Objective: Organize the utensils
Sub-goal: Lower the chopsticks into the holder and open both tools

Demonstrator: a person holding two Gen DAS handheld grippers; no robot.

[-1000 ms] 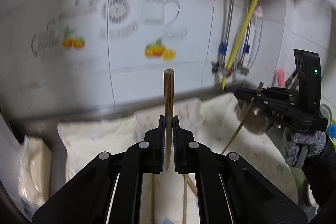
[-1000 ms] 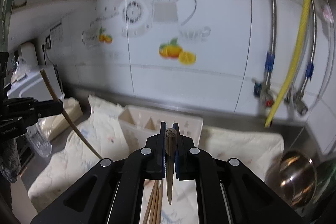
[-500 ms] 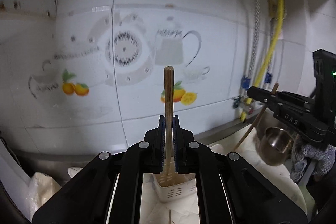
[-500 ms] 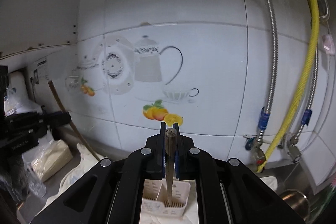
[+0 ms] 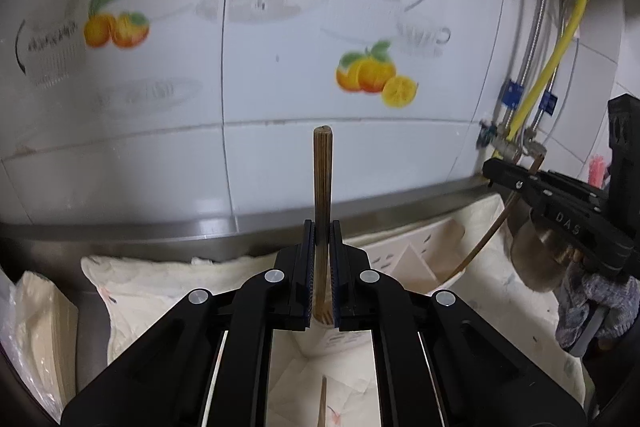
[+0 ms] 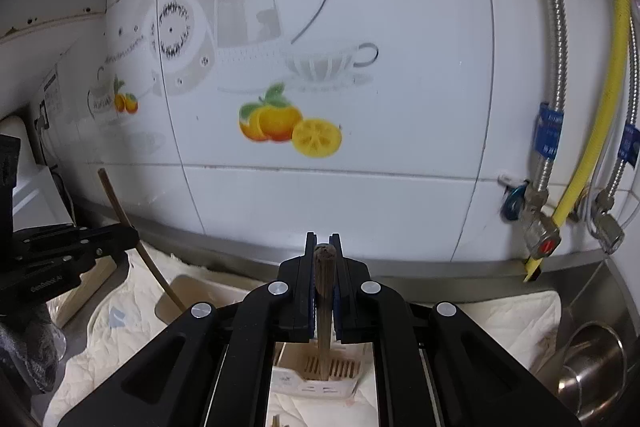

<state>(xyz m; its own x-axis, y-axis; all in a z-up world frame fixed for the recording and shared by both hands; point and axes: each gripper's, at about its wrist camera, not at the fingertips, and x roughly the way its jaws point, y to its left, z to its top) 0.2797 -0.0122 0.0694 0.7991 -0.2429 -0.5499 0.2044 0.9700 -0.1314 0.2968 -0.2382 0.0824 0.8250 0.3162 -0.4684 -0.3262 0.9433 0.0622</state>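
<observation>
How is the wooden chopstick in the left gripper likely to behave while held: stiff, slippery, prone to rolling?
The chopstick looks stiff: it stands straight above the left gripper without sagging. It is probably light, being thin wood. Slipping seems unlikely, since the ridged jaws are shut on it. Laid flat, its fluted round shaft might roll.

The utensil holder [image 6: 320, 375] sits on the cloth [image 6: 500, 327], left of the metal pot [image 6: 596, 367].

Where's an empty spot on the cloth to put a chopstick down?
The cloth is bare to the right of the white holder, up to the steel pot. It is crowded at the holder, where the right gripper holds a chopstick over it, and left of it near the left gripper.
</observation>
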